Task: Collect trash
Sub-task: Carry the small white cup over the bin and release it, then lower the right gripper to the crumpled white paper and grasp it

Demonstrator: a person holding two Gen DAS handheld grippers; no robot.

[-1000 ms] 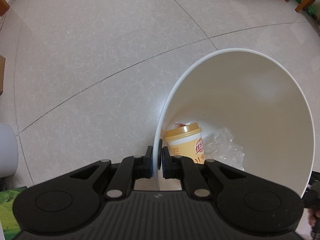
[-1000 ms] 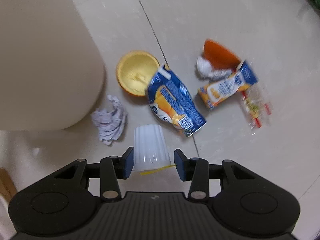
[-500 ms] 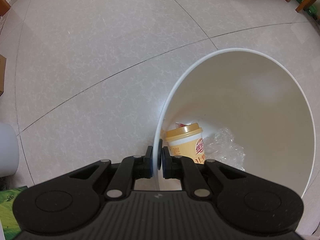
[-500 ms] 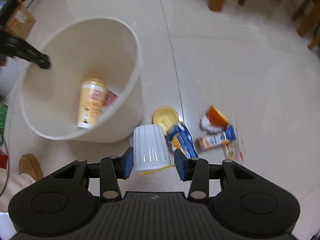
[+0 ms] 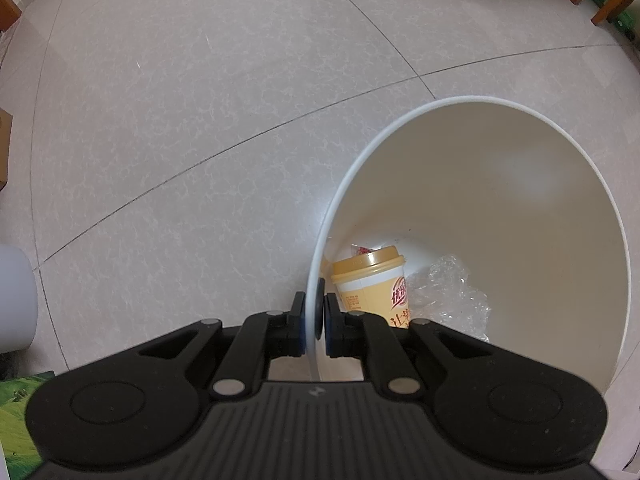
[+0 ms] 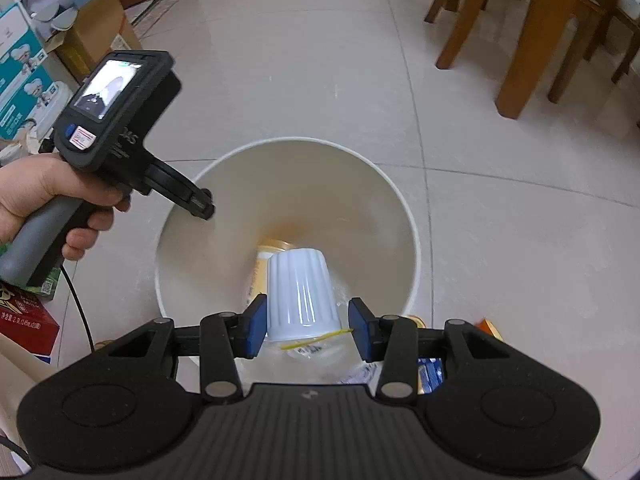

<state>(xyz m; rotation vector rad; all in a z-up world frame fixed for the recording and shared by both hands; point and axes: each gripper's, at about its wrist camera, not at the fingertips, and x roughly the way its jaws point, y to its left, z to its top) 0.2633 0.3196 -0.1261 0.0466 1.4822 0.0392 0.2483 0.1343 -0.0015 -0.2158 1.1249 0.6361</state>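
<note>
Your left hand-held gripper (image 5: 316, 322) is clamped on the white bin's (image 5: 520, 240) rim at its 9 o'clock. Your right hand-held gripper (image 6: 307, 326) has just been opening; the ribbed white cup (image 6: 300, 292) sits loose between its jaws, over the bin's mouth, above a yellow cup (image 5: 374, 286).
</note>
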